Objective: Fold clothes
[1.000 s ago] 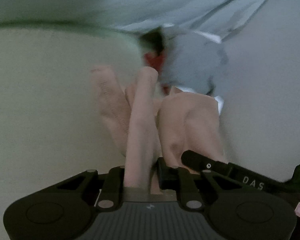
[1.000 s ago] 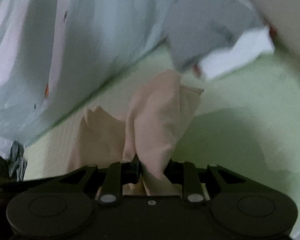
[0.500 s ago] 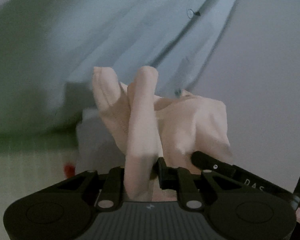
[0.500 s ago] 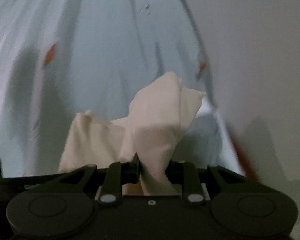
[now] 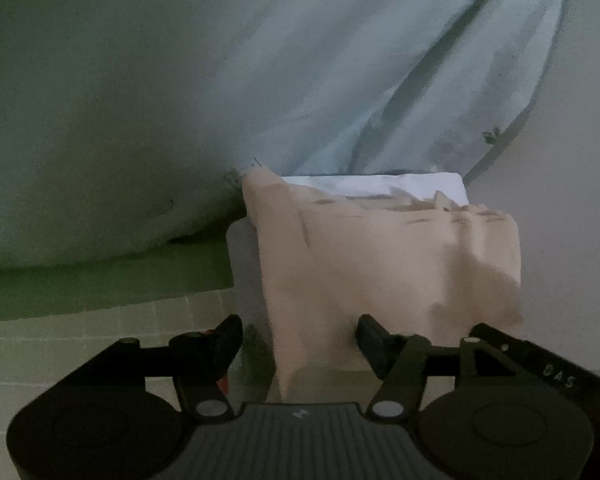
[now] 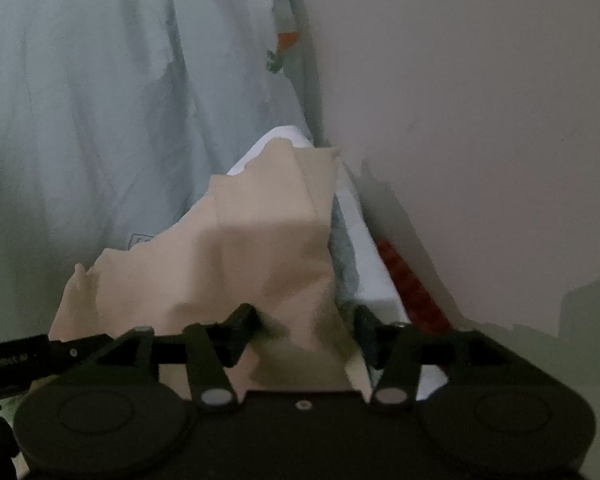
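- Left gripper [image 5: 298, 338]: the jaws stand apart, one black finger [image 5: 224, 340] on each side of the cloth's near edge; whether either finger touches the fabric cannot be told.
- Right gripper [image 6: 306, 332]: the jaws likewise stand spread, with the cloth lying between them and draping toward the camera; no clamping is visible.
- Beige garment [image 5: 384, 264]: a folded, peach-coloured cloth lying on top of a stack, its far edge ragged and slightly lifted. In the right wrist view, the same garment [image 6: 236, 256] rises to a peak at the rear.
- White folded item [image 5: 380, 184]: directly beneath the beige garment, its edge showing behind and beside it.
- Red item [image 6: 412, 288]: a narrow strip just beside the stack, against the wall [image 6: 480, 120].
- Pale blue curtain [image 5: 380, 60]: hangs in folds behind the stack, bearing small printed motifs.
- Green checked surface [image 5: 100, 328]: lies to the left of the stack.
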